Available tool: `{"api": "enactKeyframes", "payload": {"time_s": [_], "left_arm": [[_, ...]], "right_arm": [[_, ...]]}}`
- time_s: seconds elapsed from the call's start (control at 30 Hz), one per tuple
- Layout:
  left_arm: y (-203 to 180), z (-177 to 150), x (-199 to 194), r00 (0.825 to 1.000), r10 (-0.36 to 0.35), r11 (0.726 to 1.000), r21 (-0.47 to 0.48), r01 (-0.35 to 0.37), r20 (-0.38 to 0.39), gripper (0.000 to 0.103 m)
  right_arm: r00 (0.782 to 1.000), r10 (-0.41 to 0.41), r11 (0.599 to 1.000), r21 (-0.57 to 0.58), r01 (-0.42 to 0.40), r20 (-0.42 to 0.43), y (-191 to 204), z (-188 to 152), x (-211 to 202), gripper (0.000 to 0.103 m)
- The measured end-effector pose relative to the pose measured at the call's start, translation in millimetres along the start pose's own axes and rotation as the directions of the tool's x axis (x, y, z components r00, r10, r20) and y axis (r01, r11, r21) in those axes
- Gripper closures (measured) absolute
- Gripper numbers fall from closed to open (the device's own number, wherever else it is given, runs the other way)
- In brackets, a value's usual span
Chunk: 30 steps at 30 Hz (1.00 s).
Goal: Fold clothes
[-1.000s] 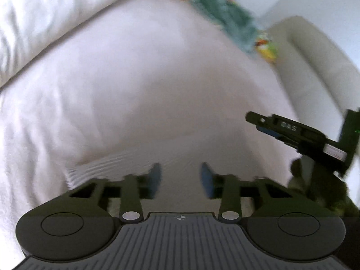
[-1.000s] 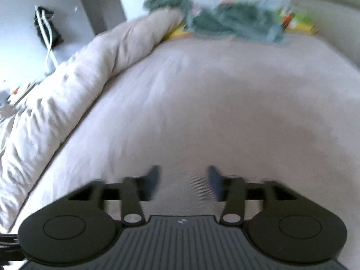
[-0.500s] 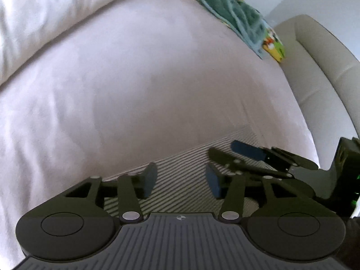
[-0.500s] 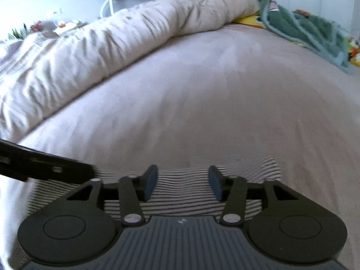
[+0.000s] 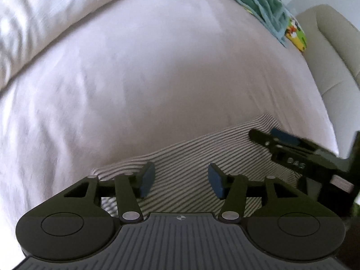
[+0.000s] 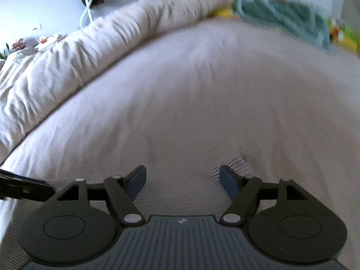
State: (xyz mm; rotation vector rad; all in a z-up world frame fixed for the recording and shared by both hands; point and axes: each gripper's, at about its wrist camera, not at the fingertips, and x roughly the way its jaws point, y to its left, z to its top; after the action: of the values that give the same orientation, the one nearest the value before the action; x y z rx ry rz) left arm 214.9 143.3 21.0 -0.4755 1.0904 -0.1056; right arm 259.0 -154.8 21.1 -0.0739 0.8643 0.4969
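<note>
Striped garment (image 5: 193, 155) blurred, cut off — both tools spread; empty.

striped garment (image 5: 191, 157) on bed (image 5: 146, 78)

Striped garment (image 5: 191, 157) grey/white, thin stripes; bed sheet (image 5: 146, 78) pale pinkish-white; duvet (image 6: 90, 51) cream; blanket (image 5: 258, 2) teal-green w/ yellow-green print; grippers' pads (image 5: 147, 178) blue, bodies black.

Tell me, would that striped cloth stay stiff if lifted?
Probably not. The thin grey-and-white striped garment lies flat, following the pale bedsheet, and puckers beside the right hand-held gripper, so it would likely droop. It looks light.
</note>
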Motion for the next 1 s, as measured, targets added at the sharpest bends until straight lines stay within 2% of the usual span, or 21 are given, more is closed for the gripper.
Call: {"api": "enactKeyframes", "payload": {"time_s": [0.13, 0.2, 0.27, 0.33, 0.4, 0.57, 0.67, 0.8, 0.87, 0.9, 1.0], "left_arm": [[-2, 1, -1, 1.000, 0.027, 0.999, -0.027, -0.027, 0.013, 0.047], [-7, -1, -13, 0.997, 0.064, 0.997, -0.037, -0.062, 0.036, 0.043], [-9, -8, -30, 0.993, 0.103, 0.994, -0.051, -0.100, 0.058, 0.034], [-8, -17, -37, 0.990, 0.130, 0.990, -0.070, -0.126, 0.049, 0.026], [-6, -28, -30, 0.991, 0.133, 0.988, -0.072, -0.133, -0.006, 0.025], [1, -52, -14, 0.985, 0.124, 0.988, -0.081, -0.134, -0.116, 0.026], [-1, -55, -10, 0.983, 0.144, 0.987, -0.050, -0.151, -0.116, 0.024], [-3, -55, -9, 0.980, 0.155, 0.987, -0.025, -0.159, -0.123, 0.023], [-4, -55, -8, 0.979, 0.157, 0.987, -0.015, -0.160, -0.128, 0.022], [-4, -54, -8, 0.979, 0.157, 0.987, -0.012, -0.160, -0.129, 0.022], [-6, -54, -7, 0.979, 0.158, 0.987, -0.002, -0.159, -0.128, 0.020]], "right_arm": [[0.999, -0.043, 0.995, -0.096, 0.042, -0.003, 17, -8, 8, 0.021], [0.998, -0.062, 0.993, -0.099, 0.061, -0.003, 22, -8, 9, 0.019], [0.997, -0.073, 0.992, -0.102, 0.072, -0.004, 24, -8, 9, 0.019], [0.996, -0.084, 0.991, -0.104, 0.084, 0.003, 27, -6, 5, 0.019], [0.996, -0.090, 0.991, -0.099, 0.091, 0.012, 28, -7, -2, 0.019], [0.994, -0.106, 0.994, -0.038, 0.107, 0.031, 28, -12, -36, 0.019], [0.993, -0.114, 0.992, 0.048, 0.113, 0.022, 19, -22, -59, 0.018], [0.988, -0.126, 0.978, 0.153, 0.138, -0.088, 1, -52, -61, 0.015], [0.987, -0.130, 0.980, 0.137, 0.142, -0.092, 3, -60, -58, 0.010], [0.987, -0.132, 0.981, 0.130, 0.143, -0.094, 3, -65, -57, 0.001], [0.982, -0.157, 0.977, 0.128, 0.170, -0.101, 9, -70, -52, 0.000]]}}
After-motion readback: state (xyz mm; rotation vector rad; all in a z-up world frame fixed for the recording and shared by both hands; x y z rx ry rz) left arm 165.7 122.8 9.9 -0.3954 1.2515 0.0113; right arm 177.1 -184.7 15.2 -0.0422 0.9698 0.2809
